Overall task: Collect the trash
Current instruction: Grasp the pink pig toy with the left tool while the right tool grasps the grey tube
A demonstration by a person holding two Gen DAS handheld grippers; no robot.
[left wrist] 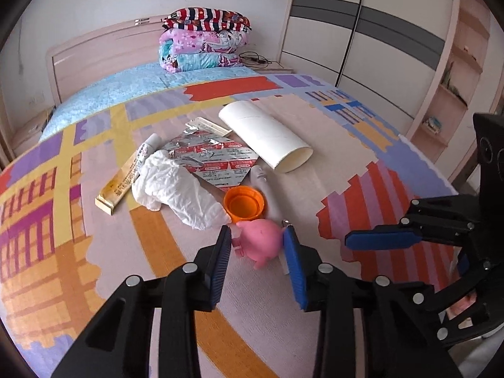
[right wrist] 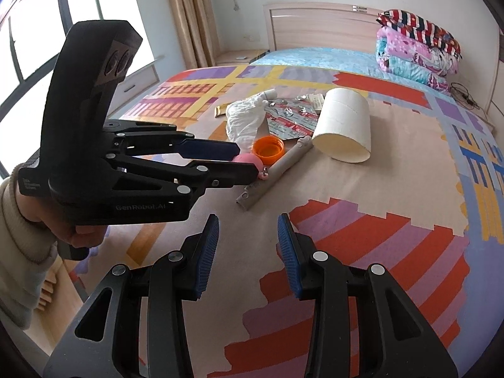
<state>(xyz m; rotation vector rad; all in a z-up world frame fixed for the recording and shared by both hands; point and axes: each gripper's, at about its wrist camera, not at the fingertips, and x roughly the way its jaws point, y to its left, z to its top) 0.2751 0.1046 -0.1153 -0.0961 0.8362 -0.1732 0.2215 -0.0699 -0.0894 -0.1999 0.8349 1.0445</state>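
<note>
A pile of trash lies on the patterned bedspread [left wrist: 283, 283]: a pink pig toy [left wrist: 261, 241], an orange cap [left wrist: 244, 203], crumpled white paper [left wrist: 176, 186], foil blister packs [left wrist: 217, 157], a yellow box [left wrist: 121, 182], a grey tube [right wrist: 277, 170] and a wide white cardboard roll [left wrist: 267, 134]. My left gripper [left wrist: 258, 242] is open with its jaws on either side of the pink pig, not closed on it. It also shows in the right wrist view [right wrist: 245, 159]. My right gripper [right wrist: 249, 245] is open and empty, above the bedspread, short of the grey tube.
Folded quilts [left wrist: 204, 41] are stacked at the headboard. A wardrobe [left wrist: 362, 31] stands to the right of the bed. A window and curtain [right wrist: 186, 15] are on the bed's left side. A cable [left wrist: 253, 58] lies on the nightstand.
</note>
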